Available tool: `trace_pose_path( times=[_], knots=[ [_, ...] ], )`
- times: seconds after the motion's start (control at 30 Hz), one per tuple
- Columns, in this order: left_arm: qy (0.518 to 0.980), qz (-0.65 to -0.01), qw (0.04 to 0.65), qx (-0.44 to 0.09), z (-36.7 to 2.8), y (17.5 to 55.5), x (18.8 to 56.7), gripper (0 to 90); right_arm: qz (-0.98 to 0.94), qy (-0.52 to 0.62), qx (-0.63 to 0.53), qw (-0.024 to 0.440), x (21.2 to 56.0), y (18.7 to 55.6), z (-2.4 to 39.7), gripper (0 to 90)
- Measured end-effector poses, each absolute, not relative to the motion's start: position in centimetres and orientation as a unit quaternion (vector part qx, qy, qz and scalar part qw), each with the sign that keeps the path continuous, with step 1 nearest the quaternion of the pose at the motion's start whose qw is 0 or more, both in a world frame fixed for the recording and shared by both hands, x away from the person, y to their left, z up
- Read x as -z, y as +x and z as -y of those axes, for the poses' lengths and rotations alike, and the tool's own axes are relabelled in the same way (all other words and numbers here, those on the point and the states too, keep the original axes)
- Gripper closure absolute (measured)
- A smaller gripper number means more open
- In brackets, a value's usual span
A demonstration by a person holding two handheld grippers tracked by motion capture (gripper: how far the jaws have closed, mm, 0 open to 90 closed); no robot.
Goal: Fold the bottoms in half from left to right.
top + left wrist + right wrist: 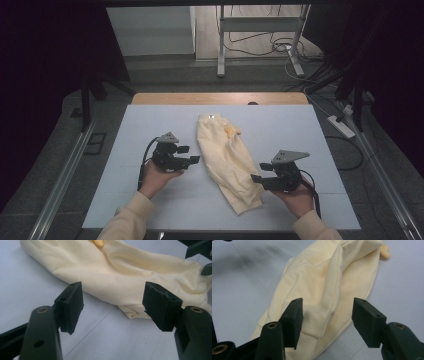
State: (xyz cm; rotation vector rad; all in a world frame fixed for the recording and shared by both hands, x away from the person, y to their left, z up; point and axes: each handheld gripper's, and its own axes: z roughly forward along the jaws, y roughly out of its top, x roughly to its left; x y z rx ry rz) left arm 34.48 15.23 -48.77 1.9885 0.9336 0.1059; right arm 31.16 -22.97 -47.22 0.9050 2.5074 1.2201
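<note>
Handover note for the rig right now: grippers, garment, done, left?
Left gripper: open, holds nothing, on the table left of the garment, jaws aimed at its edge.
Right gripper: open, nothing pinched, jaws at the garment's near end by the ribbed hem.
Garment: cream, bunched lengthwise mid-mat, running from far centre to near right.
Done: nothing gripped yet, garment is neither spread nor folded.
Left: probably grip the near end and the side, then spread it out.

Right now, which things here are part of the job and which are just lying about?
In the job: cream garment; left gripper, open beside it; right gripper, open at its near end.
Lying about: power strip and cables on the floor; metal stand.
</note>
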Motion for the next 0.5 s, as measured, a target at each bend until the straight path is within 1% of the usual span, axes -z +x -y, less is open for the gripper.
trace_pose_path(
  times=[0.13,0.2,0.33,0.47,0.5],
  knots=[
    [0.806,-0.377,0.454,-0.042,-15.28,34.43,48.8,32.5,-0.856,0.303,-0.405,0.11,47.33,31.23,22.9,47.5],
    [0.806,-0.378,0.454,-0.042,-15.34,34.44,48.82,32.3,-0.86,0.299,-0.397,0.116,47.43,31.19,22.83,52.4],
    [0.806,-0.377,0.454,-0.038,-15.33,34.58,48.96,32.1,-0.869,0.294,-0.386,0.104,47.93,31.28,23.0,70.8],
    [0.808,-0.376,0.451,-0.037,-15.26,34.67,49.15,31.9,-0.875,0.291,-0.375,0.098,48.18,31.29,23.43,82.5],
    [0.808,-0.377,0.452,-0.036,-15.27,34.71,49.19,31.9,-0.874,0.293,-0.375,0.096,48.18,31.27,23.52,83.9]
  ],
)
